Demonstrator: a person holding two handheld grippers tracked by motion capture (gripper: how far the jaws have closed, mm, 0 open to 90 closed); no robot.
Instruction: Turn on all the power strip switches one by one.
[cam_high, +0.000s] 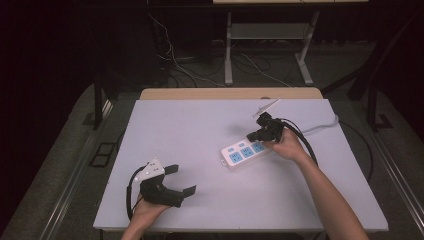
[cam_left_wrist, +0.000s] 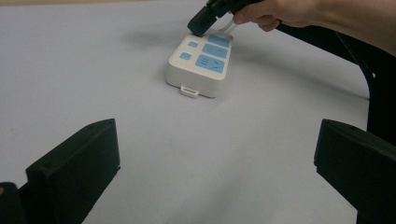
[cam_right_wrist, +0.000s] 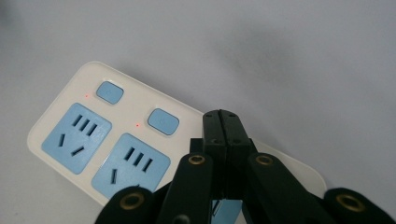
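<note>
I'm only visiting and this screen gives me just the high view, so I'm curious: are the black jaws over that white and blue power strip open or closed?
Observer: Closed. In the right gripper view, the right gripper has its jaws pressed flat together with nothing between them, over the white plastic power strip with blue sockets.
Operator: Is the strip switched on?
Observer: Two tiny red lights glow beside its rounded blue buttons.
Operator: Anything on the end facing the person?
Observer: The left gripper view shows a small white tab sticking out of that end.
</note>
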